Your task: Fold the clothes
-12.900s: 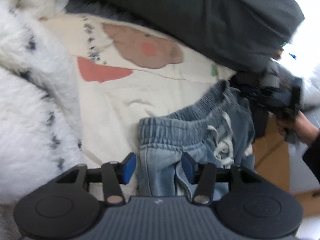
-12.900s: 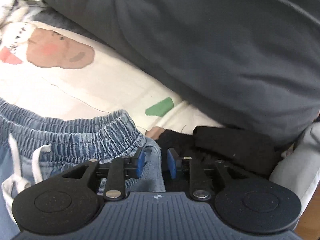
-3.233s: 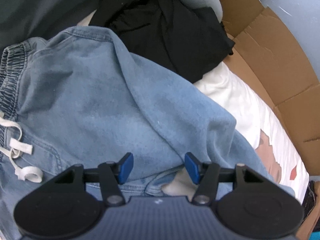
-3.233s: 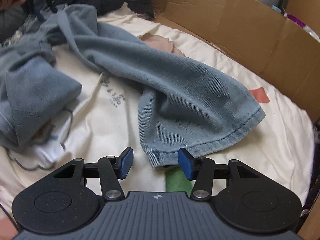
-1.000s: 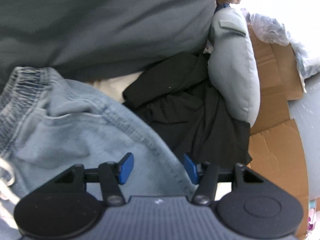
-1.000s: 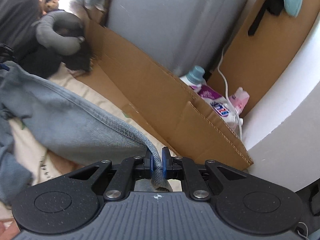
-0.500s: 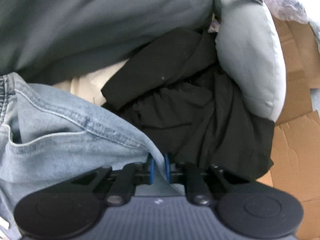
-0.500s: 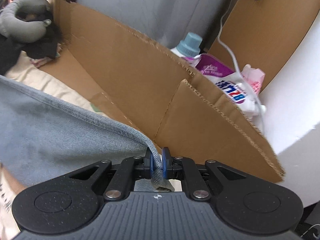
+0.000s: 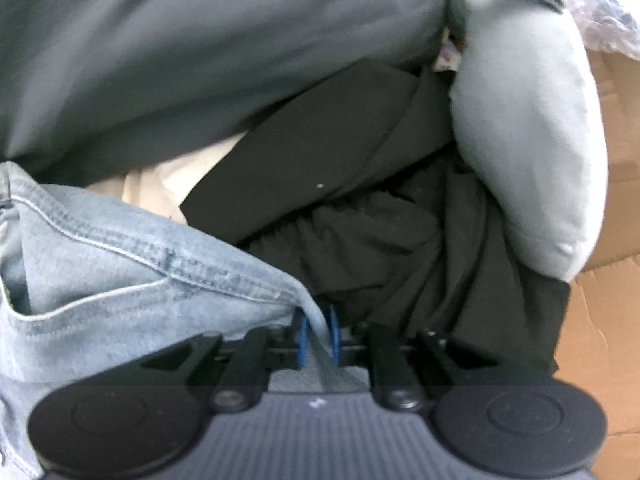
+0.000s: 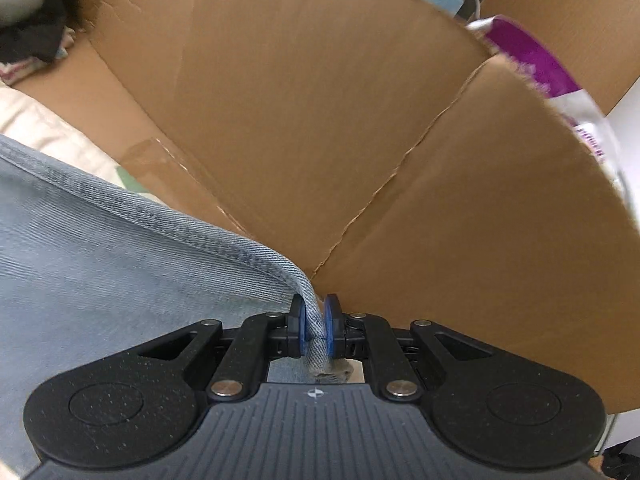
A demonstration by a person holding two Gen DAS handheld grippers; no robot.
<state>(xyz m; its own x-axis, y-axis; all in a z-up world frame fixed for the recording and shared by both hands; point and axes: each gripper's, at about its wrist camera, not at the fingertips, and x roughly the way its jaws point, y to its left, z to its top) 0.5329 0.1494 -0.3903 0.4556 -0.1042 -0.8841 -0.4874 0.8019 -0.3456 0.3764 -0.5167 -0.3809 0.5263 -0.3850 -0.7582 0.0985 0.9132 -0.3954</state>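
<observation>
Light blue denim jeans lie at the lower left of the left wrist view, a stitched seam edge running to my left gripper. Its blue pads pinch that edge with fabric between them, though the jaws are opening slightly. In the right wrist view the jeans spread across the left side. My right gripper is shut on a hemmed corner, and a frayed end sticks out behind the pads. It hangs close in front of a cardboard wall.
A black garment is bunched just beyond the left gripper, between a dark grey duvet and a grey neck pillow. Cream bedding shows beside the jeans. Detergent containers stand behind the cardboard.
The left jaws closed on the jeans' seam edge and the view drew nearer the black garment. The right gripper, still holding the hem, sank towards the cardboard wall.
</observation>
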